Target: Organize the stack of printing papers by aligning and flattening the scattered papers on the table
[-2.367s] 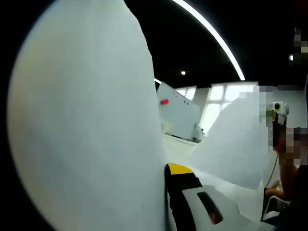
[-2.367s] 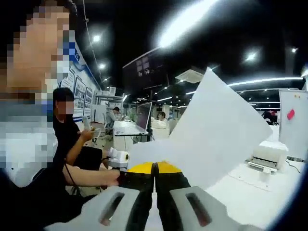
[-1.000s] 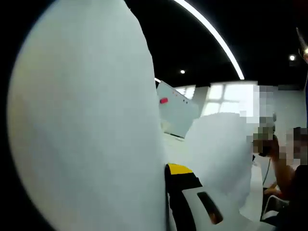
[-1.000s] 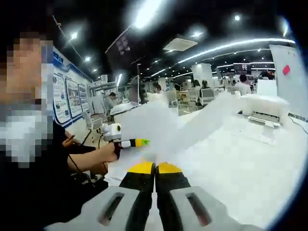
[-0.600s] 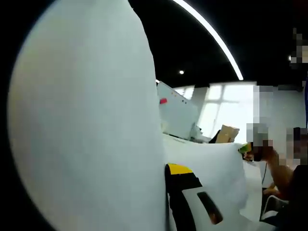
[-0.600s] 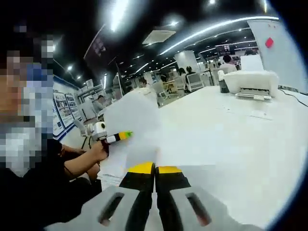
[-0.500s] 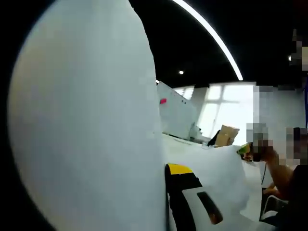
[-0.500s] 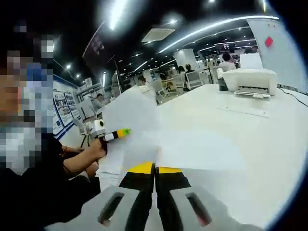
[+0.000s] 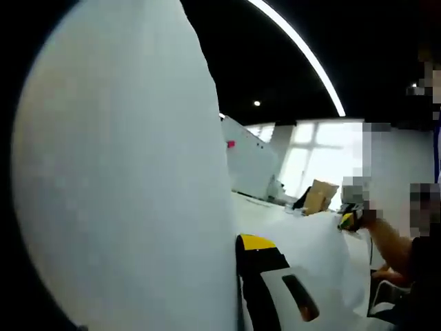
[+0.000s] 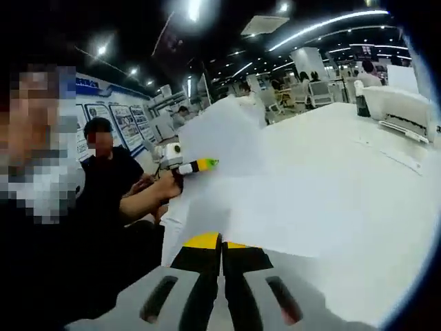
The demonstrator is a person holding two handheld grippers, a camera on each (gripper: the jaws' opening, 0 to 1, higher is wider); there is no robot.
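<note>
In the right gripper view, the right gripper point(image 10: 222, 241) has its yellow-tipped jaws pressed together on the near edge of a white sheet point(image 10: 303, 214) that spreads out ahead of it over the white table point(image 10: 386, 227). Ahead and to its left the left gripper point(image 10: 196, 166) holds a second sheet point(image 10: 224, 134) raised on end, a person's hand point(image 10: 167, 185) gripping its handle. In the left gripper view that raised sheet point(image 9: 117, 179) stands right against the left gripper's one visible jaw; whether the jaws pinch it cannot be told, and the right gripper point(image 9: 349, 219) shows ahead to the right, past the flat sheet point(image 9: 310, 255).
</note>
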